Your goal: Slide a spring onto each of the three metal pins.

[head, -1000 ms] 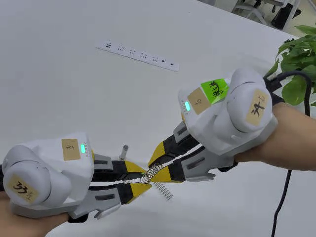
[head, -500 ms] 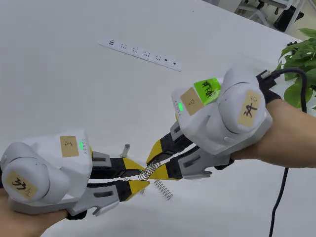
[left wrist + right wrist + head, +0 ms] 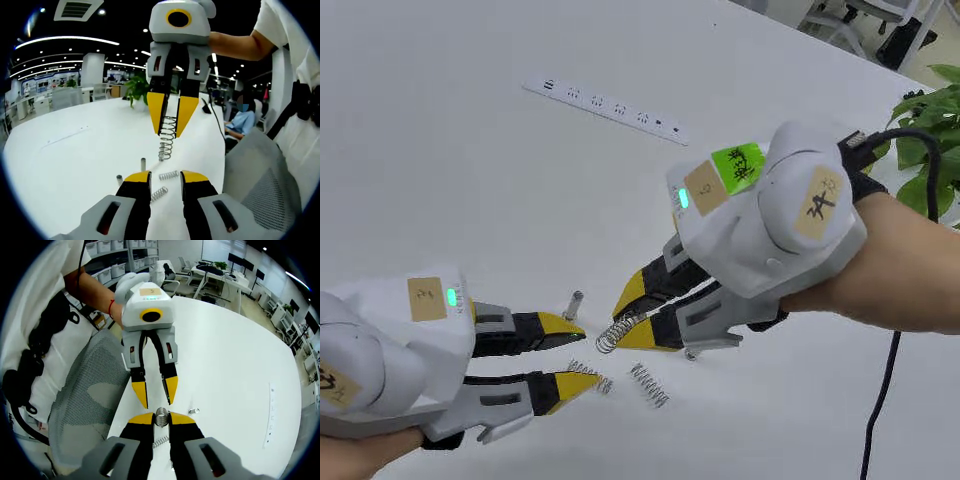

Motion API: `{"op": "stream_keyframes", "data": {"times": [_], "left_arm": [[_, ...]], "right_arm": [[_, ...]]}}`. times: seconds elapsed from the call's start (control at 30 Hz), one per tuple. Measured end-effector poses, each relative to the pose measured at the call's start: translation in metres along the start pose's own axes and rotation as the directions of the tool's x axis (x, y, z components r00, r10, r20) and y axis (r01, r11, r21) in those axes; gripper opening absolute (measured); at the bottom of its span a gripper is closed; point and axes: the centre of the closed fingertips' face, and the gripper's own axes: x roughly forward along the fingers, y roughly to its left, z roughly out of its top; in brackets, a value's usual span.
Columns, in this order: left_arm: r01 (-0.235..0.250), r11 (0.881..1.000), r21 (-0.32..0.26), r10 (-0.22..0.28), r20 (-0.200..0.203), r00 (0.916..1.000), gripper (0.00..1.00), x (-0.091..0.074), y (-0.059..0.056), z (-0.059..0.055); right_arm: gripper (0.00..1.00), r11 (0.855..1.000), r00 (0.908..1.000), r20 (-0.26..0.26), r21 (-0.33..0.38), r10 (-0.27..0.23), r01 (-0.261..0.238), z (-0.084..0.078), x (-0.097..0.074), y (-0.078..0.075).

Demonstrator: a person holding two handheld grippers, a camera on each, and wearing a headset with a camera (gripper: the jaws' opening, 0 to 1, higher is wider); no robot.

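We see one spring point(image 3: 620, 331) held between the yellow tips of the right gripper point(image 3: 638, 318). Its jaws are closed down to the width of the coil. The spring sticks out from the tips above the white table point(image 3: 470, 180) and does not touch it.

In the left gripper view this spring looks long and hangs down toward a short upright metal pin point(image 3: 143, 164). Its lower end is near the top of the pin but beside it, not on it. A second pin point(image 3: 119, 179) stands near the first one; in the head view we can make out one pin, between the two grippers. In the right gripper view the held spring is seen from its end, as a small ring, so its length is hard to judge there.

A loose spring point(image 3: 588, 373) lies flat just beside the lower tip of the left gripper point(image 3: 575, 352). The other loose spring point(image 3: 648, 384) lies near it, below the right gripper. The left gripper has its jaws wide apart, with nothing between them.

Farther away lies a white power strip point(image 3: 610, 108). A potted plant point(image 3: 930, 110) is cut off by the right edge.
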Motion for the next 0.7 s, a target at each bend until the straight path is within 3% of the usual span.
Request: {"op": "stream_keyframes", "data": {"times": [0.47, 0.7], "left_arm": [[-0.083, 0.996, -0.023, 0.082, -0.037, 0.9959, 0.38, -0.021, 0.025, -0.025], [-0.102, 0.994, -0.032, 0.101, -0.052, 0.9935, 0.44, -0.024, 0.032, -0.033]], "right_arm": [[0.12, 0.992, 0.9956, -0.020, 0.080, -0.091, 0.093, -0.010, 0.016, -0.054], [0.12, 0.991, 0.9942, -0.042, 0.087, -0.099, 0.103, -0.015, 0.031, -0.068]]}}
